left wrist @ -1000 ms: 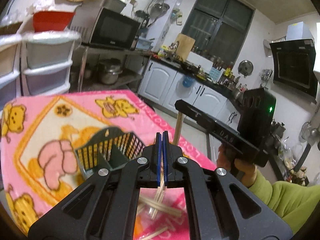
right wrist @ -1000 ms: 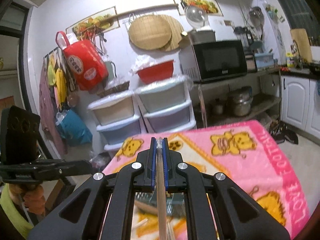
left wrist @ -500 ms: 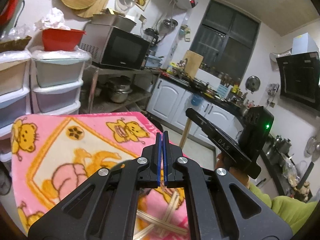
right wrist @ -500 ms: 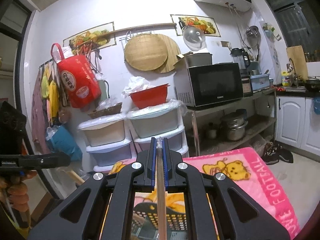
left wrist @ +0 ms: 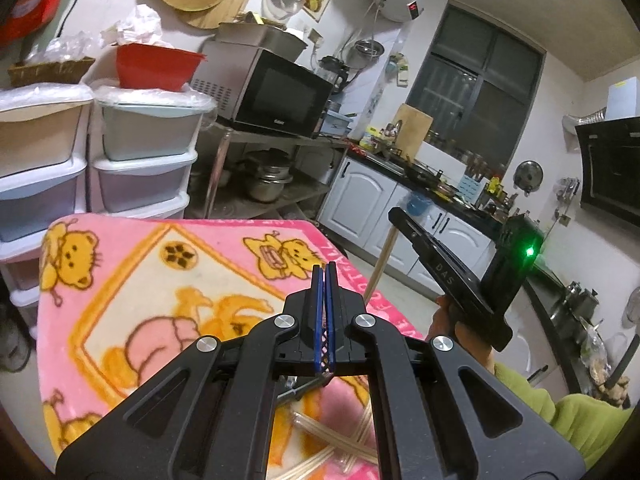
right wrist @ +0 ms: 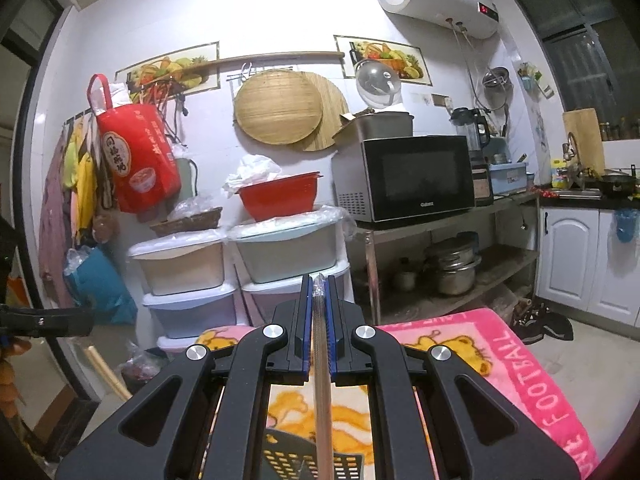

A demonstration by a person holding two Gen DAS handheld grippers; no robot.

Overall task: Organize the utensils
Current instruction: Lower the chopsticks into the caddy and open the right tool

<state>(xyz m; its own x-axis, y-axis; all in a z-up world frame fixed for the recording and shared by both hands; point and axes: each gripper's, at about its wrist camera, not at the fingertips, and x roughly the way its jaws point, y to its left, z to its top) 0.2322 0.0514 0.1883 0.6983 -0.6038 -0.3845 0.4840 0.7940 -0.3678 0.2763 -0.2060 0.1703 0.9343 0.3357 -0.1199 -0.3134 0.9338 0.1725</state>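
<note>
Chopstick (right wrist: pixel 320 360) lengthwise in right tongs (right wrist: pixel 319 284), tip forward

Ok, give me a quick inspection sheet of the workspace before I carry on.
Surface: pink cartoon blanket covers the table.
Job's things: loose chopsticks on the blanket; slotted utensil holder below the right hand-held gripper.
Clutter: nothing seen.
Grippers: left hand-held gripper shut, empty; right hand-held gripper shut on a wrapped chopstick.
Cables: nothing seen.
Surroundings: microwave, storage drawers, kitchen counter.
</note>
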